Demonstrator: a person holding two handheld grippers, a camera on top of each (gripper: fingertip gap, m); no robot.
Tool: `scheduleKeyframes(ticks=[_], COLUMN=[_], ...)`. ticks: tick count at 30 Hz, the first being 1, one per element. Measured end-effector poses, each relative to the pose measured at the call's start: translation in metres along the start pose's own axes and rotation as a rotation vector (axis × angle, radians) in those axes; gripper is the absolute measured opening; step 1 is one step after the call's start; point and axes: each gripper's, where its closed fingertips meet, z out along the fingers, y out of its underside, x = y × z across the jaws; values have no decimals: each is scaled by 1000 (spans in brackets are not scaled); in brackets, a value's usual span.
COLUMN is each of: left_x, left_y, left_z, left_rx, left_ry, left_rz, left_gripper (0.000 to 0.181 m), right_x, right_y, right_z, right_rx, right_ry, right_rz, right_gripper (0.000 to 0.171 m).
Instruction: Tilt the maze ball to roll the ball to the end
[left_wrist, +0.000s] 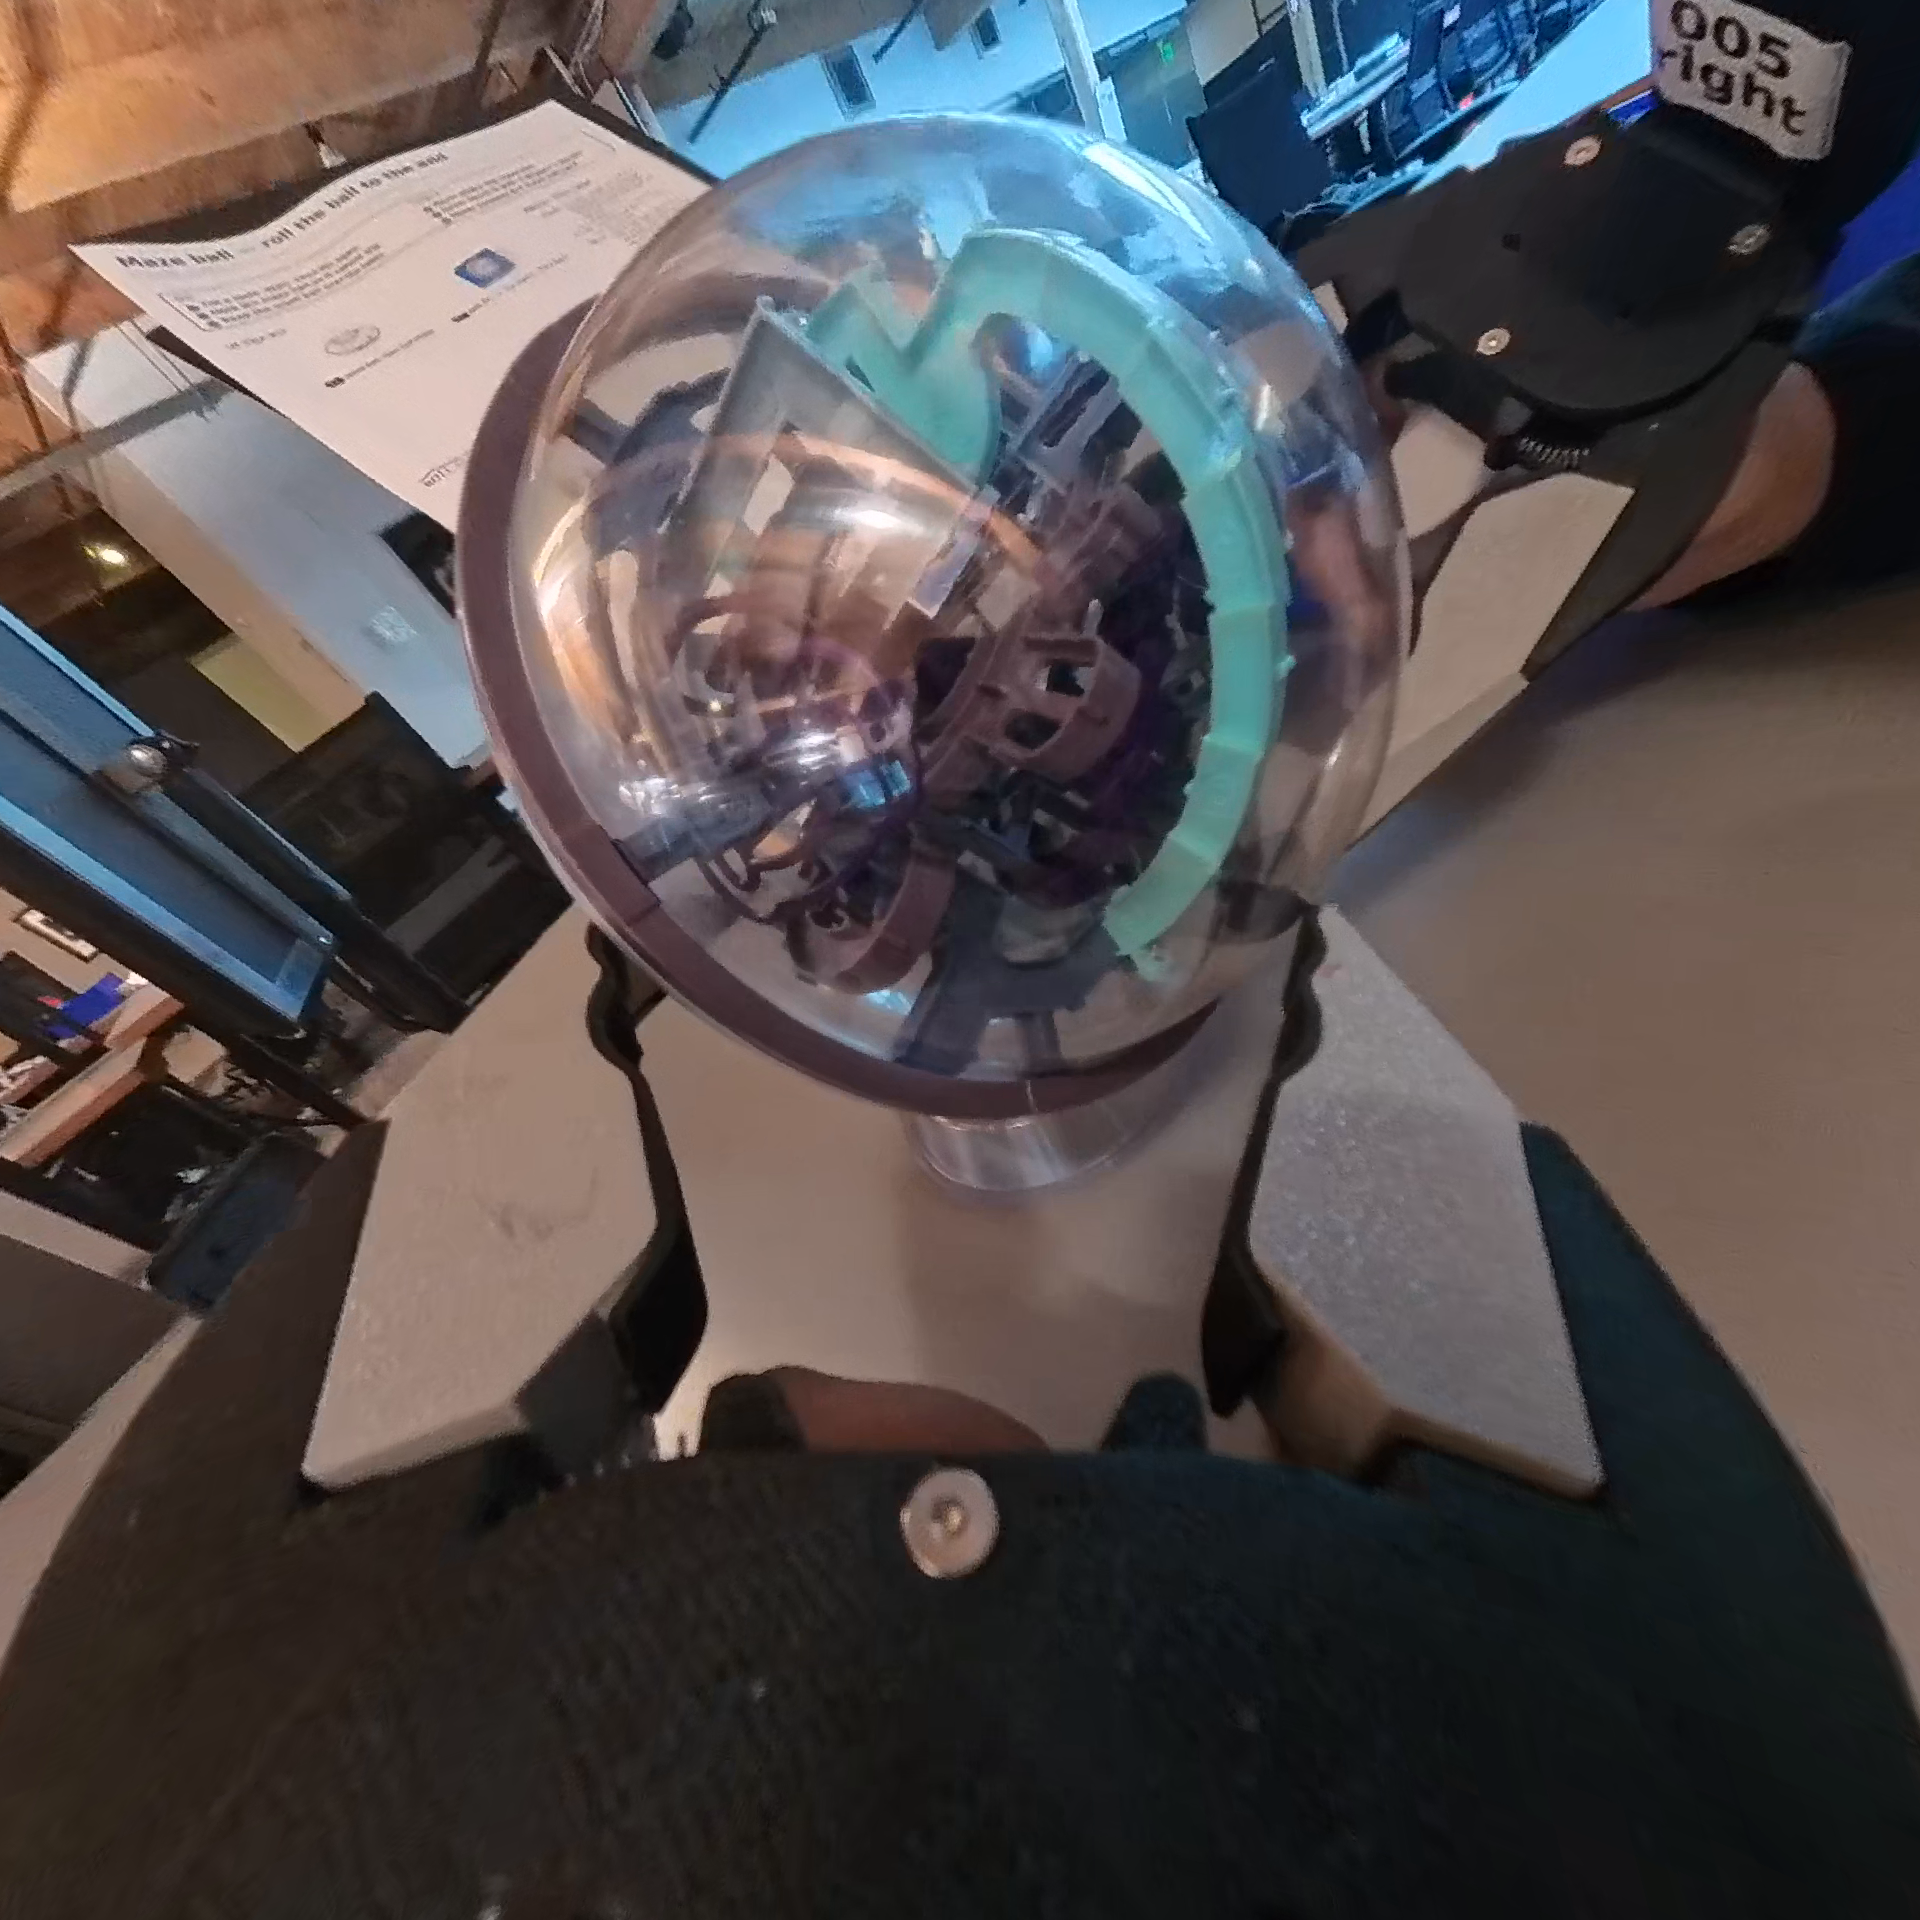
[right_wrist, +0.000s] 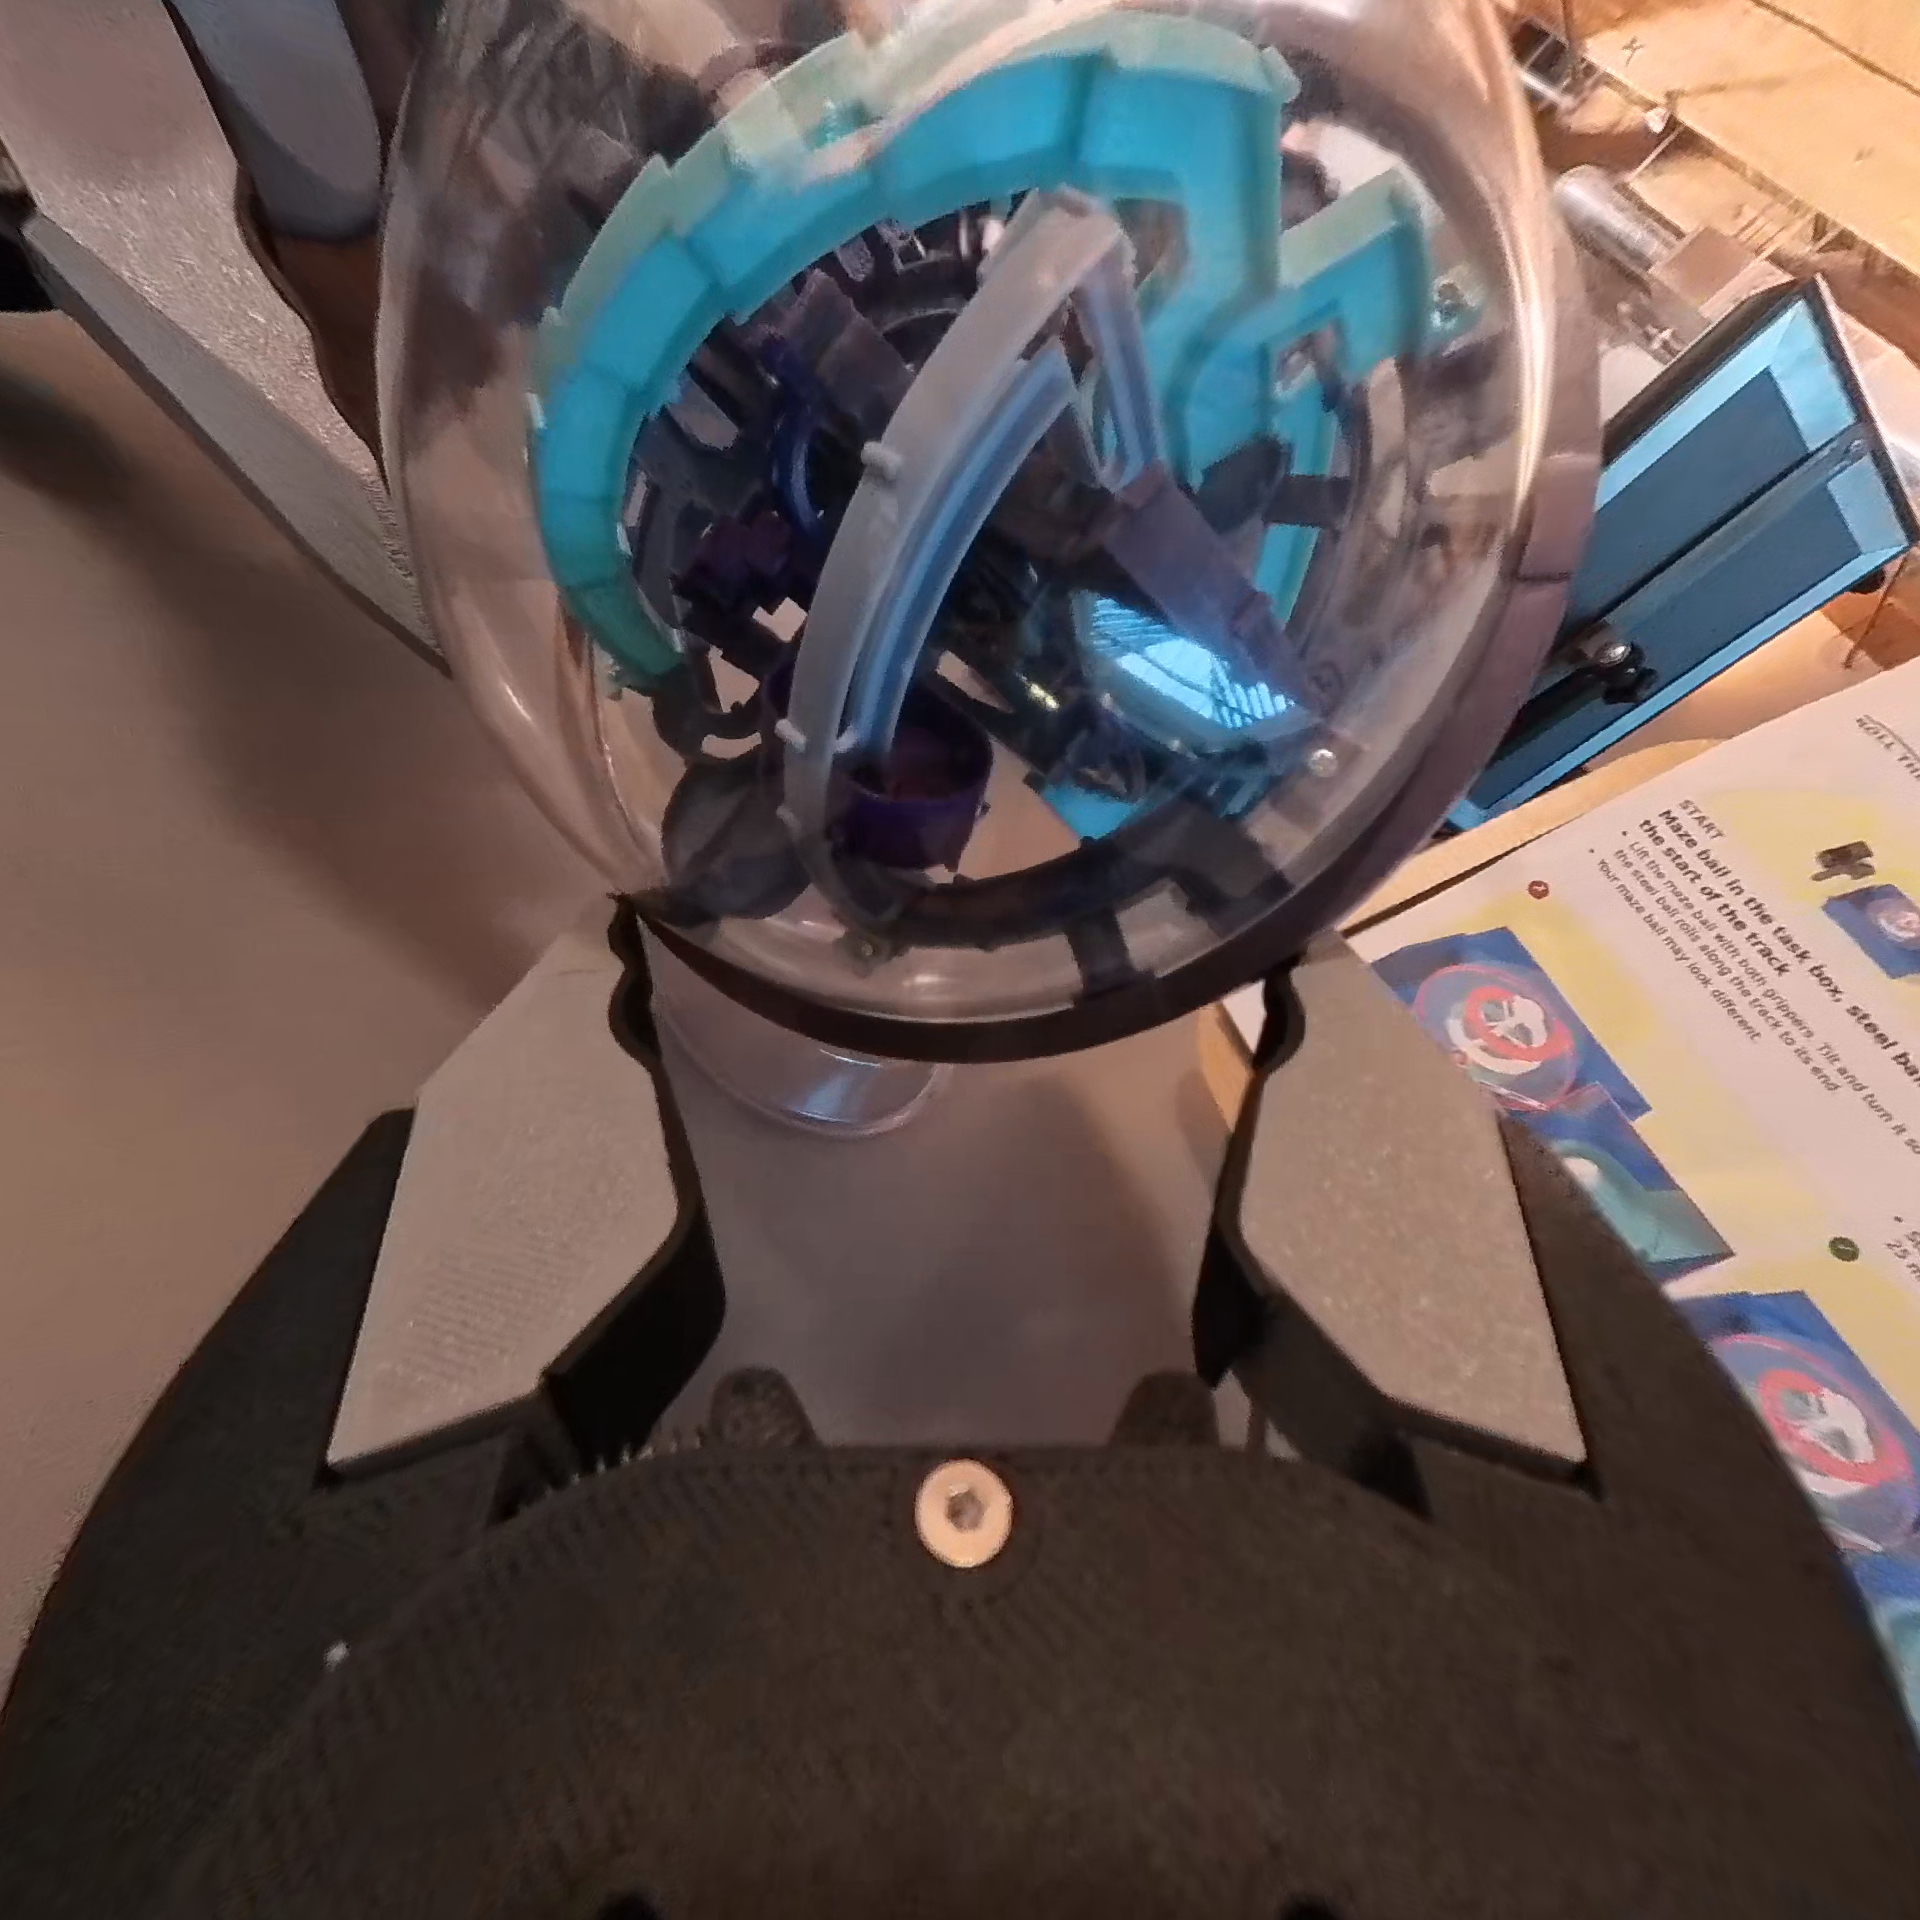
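Observation:
The maze ball (left_wrist: 914, 623) is a clear sphere with a dark rim band and a tangle of tracks inside, among them a mint green one (left_wrist: 1226, 623). It is held off the table and tilted. My left gripper (left_wrist: 956, 956) is shut on its lower sides. My right gripper (right_wrist: 945, 935) grips the same sphere (right_wrist: 987, 520) from the opposite side; in the left wrist view it shows at the top right (left_wrist: 1455, 343). A grey finger of the left gripper (right_wrist: 208, 312) shows at the upper left in the right wrist view. I cannot pick out the small steel ball.
A printed instruction sheet (left_wrist: 395, 312) lies on the table beyond the sphere, and another illustrated sheet (right_wrist: 1662, 987) lies to the right. A blue box (right_wrist: 1714, 499) stands near it. The beige table (left_wrist: 1662, 935) is below. A person's forearm (left_wrist: 1818, 499) is behind the right gripper.

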Motion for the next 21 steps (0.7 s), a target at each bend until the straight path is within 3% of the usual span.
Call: scheduleKeyframes(ticks=[10, 15, 21], left_x=[2, 9, 20], left_y=[21, 43, 71], left_z=[1, 0, -7], left_rx=[-89, -180, -311], left_ry=[41, 98, 185], left_rz=[-8, 16, 32], left_gripper=[114, 97, 104], right_x=[5, 10, -10], right_y=[2, 1, -6], right_z=[-5, -13, -16], right_rx=[-51, -107, -128], right_ry=[94, 191, 223], right_rz=[-200, -490, -754], right_gripper=[114, 114, 111])
